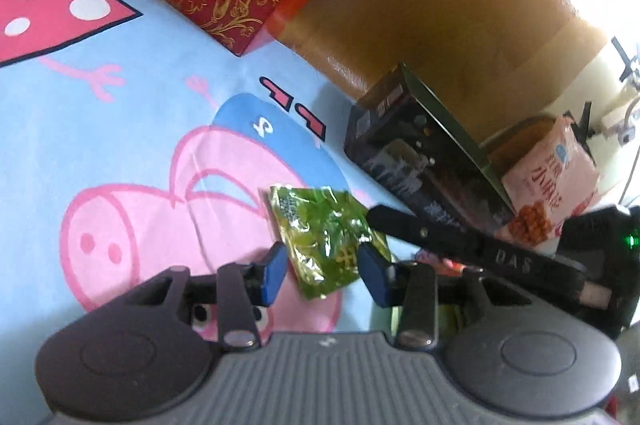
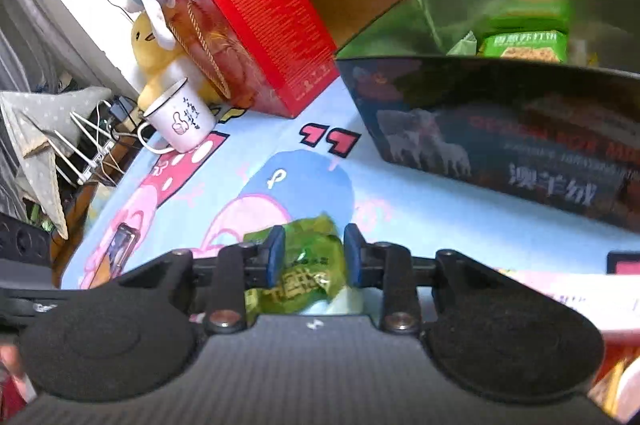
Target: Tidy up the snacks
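Pads of right tool [image 2: 314,255] set close on either side of green packet [image 2: 308,261], foil crumpled between them, apparently pinched rather than merely framed. Left tool [image 1: 324,273] part open, jaws astride the same packet from the other side; no squeeze evident there, foil lying flat on cartoon cloth [image 2: 400,205], contact of its pads not clear enough to call. Black finger [image 1: 420,231] of right tool slanting in from the right across the left view, tip at the packet's far edge. Both tools pitched downward and forward, low over the cloth, converging on one spot. Step in hand, by judgement: pick-up of a loose snack, grip just about made. Packet at the middle of the cloth, over the pig print, well short of dark open box [image 2: 500,145] to the right. Inside that box already: green snack pack [image 2: 524,45], so probably the place for this one too. Next, likely: firm hold with one tool only, the other backed off to avoid a tug on thin foil; then a lift clear of the cloth, a carry rightward over the near wall, a drop inside. Beyond: red box [image 2: 260,25] and mug [image 2: 180,121] at the far side, pink bag [image 1: 552,185] past the dark box, none in the way.
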{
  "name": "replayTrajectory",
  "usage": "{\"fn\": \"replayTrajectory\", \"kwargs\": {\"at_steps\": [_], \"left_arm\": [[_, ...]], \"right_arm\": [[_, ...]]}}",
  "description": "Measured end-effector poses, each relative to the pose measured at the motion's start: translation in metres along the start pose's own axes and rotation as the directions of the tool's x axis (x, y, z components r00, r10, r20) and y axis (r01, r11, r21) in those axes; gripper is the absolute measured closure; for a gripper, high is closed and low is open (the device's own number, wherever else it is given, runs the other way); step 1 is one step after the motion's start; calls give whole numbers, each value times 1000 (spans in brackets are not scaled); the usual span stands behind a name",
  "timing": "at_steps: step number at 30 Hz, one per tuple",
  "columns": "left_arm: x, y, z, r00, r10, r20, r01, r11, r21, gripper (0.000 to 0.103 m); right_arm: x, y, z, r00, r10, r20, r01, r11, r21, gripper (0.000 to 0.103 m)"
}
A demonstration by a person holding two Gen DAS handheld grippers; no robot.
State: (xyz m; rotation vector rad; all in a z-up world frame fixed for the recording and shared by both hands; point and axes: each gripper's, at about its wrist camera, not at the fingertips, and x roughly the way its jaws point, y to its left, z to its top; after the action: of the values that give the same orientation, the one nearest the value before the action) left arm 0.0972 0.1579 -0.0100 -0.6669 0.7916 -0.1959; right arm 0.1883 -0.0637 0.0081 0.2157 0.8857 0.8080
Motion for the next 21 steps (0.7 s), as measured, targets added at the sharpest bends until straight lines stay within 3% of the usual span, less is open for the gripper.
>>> {"fn": "replayTrajectory", "kwargs": {"at_steps": [4,6,9,10,13,14,16,18,19,21], "left_arm": [[0,8,1,1000,-27,7,28,999,-23,67],[-1,9,1,1000,-30,7,30,999,-26,68],[-3,8,1,999,-34,9,34,999,-25,68],[-4,9,1,999,-34,10,34,999,-26,69],[-5,10,0,999,-37,12,37,999,-31,69],[-5,10,0,999,-38,14,38,999,-31,69],[-5,10,-1,999,-39,18,39,999,-26,69],[-5,10,-1,999,-38,22,38,999,-20,69],[-5,10,-1,999,-37,23,37,999,-18,69],[-5,10,-1,999,-37,23,38,999,-19,69]], "right_arm": [[-11,-2,-7,999,43,8,-43,999,22,66],[-19,-4,-9,993,108,38,-109,993,37,66],[-29,-3,-10,963,253,88,-257,966,36,67],[-27,0,-10,966,246,85,-248,968,25,67],[-13,7,-11,995,95,42,-94,995,-27,66],[-8,5,-12,997,76,17,-76,997,-21,66],[2,-1,-18,996,82,-28,-82,997,1,66],[-1,1,-20,997,81,-15,-81,996,-26,67],[0,4,-21,996,83,-26,-84,996,-30,76],[-1,7,-23,996,83,-24,-84,996,-42,78]]}}
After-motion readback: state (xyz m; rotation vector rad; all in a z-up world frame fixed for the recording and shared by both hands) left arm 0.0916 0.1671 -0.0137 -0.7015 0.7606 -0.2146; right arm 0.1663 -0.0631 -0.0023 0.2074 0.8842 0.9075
